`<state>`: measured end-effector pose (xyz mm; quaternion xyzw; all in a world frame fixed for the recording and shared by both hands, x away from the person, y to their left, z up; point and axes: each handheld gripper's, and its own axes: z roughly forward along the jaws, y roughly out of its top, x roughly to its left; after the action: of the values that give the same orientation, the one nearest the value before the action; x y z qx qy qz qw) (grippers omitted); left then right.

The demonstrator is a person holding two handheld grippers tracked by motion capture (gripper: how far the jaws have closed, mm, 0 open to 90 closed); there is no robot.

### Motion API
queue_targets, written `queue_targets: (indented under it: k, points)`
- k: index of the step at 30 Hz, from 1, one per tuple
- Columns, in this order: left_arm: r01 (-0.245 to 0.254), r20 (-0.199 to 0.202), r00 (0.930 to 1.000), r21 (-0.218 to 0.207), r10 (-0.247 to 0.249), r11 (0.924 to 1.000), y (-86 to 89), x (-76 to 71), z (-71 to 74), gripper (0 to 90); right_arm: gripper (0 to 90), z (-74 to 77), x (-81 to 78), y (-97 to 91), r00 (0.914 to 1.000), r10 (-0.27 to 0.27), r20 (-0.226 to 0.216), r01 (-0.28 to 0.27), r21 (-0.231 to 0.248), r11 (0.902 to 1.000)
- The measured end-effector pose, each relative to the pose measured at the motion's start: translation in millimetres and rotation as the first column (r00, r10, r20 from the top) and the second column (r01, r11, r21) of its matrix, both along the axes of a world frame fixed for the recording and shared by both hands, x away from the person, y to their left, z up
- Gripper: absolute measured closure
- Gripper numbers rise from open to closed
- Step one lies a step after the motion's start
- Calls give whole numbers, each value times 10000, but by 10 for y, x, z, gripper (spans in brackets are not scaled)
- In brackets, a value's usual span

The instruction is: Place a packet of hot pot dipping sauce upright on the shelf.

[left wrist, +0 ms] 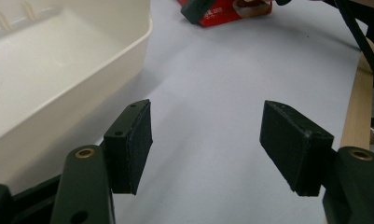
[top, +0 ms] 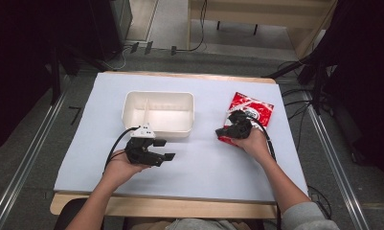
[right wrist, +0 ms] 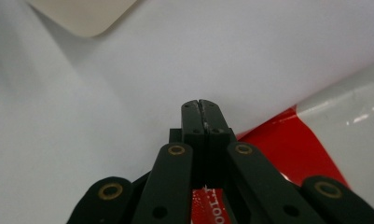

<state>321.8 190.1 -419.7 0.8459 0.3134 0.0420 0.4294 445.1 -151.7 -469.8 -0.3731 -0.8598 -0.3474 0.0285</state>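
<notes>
Red-and-white glossy plastic packet (top: pixel 249 111) lies on the white-covered worktop (top: pixel 204 158), right of the cream plastic divided tray (top: pixel 158 113). Right claw (top: pixel 222 132) is clamped on its near-left edge. Left claw (top: pixel 163 149), below the tray, stands wide, holding nothing.

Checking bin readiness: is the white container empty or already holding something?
Empty: the white container shows a bare floor on both sides of its divider in the high view.
</notes>
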Motion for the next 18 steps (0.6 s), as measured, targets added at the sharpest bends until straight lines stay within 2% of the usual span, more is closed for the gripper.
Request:
queue_targets:
  k: [5, 13, 15, 17, 18]
  points:
    - [8, 22, 10000, 52, -9, 10000, 0, -7, 7, 351, 900, 10, -144, -96, 9996, 270, -56, -271, -90, 9996]
    - [-1, -54, 10000, -23, 1, 10000, -20, -20, 11, 359, 900, 14, -239, -254, 9997, 227, -92, -229, -199, 9995]
    - [-56, -263, 9996, -80, 54, 10000, -25, -13, 24, 392, 900, 15, -265, -302, 9998, 144, -132, -147, -218, 9997]
    - [-66, -378, 9993, -147, 60, 9999, -38, -15, 31, 464, 900, 28, -288, -320, 9998, 31, -177, -33, -134, 9999]
    - [-85, -432, 9990, -126, 79, 9999, -49, -16, 39, 464, 900, 28, -288, -320, 9998, 31, -177, -33, -134, 9999]
